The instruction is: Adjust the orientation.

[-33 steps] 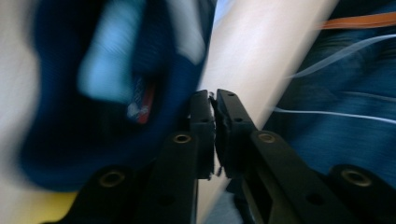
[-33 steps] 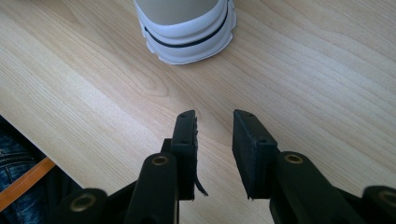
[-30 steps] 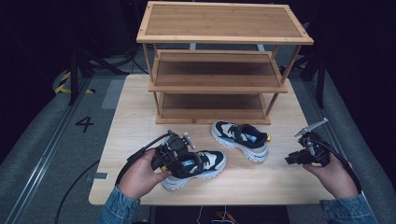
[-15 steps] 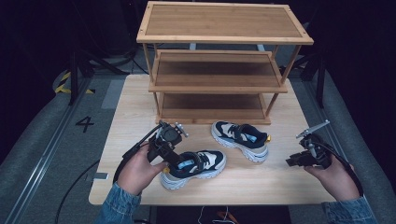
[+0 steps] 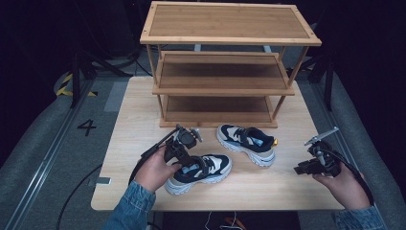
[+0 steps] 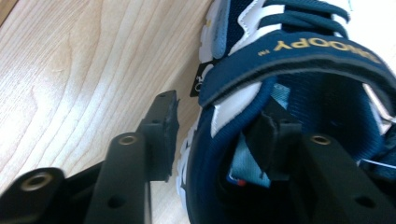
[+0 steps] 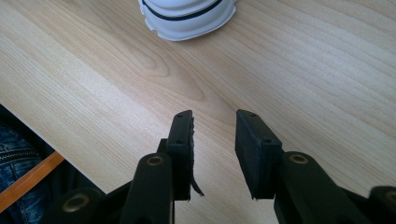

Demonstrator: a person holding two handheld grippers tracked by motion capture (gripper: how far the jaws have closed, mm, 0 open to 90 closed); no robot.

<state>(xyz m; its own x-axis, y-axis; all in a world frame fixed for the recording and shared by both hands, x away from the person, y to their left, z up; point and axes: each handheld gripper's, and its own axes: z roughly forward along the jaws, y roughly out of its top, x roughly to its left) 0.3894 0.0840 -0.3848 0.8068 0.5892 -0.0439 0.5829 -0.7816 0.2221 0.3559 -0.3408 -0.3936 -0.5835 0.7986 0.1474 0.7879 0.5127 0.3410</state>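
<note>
Navy-and-cream strapped sneaker (image 5: 198,171) lies on the tabletop (image 5: 134,129) before the bamboo shoe rack (image 5: 225,72); your left gripper (image 6: 217,130) has been closing, jaws straddling its collar, not yet clamped. Squeeze, then lift. Right gripper (image 7: 214,135) idles, jaws apart.

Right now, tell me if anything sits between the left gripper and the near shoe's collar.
Nothing does. The left gripper straddles the near shoe's collar, one jaw inside the opening, one outside above the table; whether the pads press yet is unclear.
</note>
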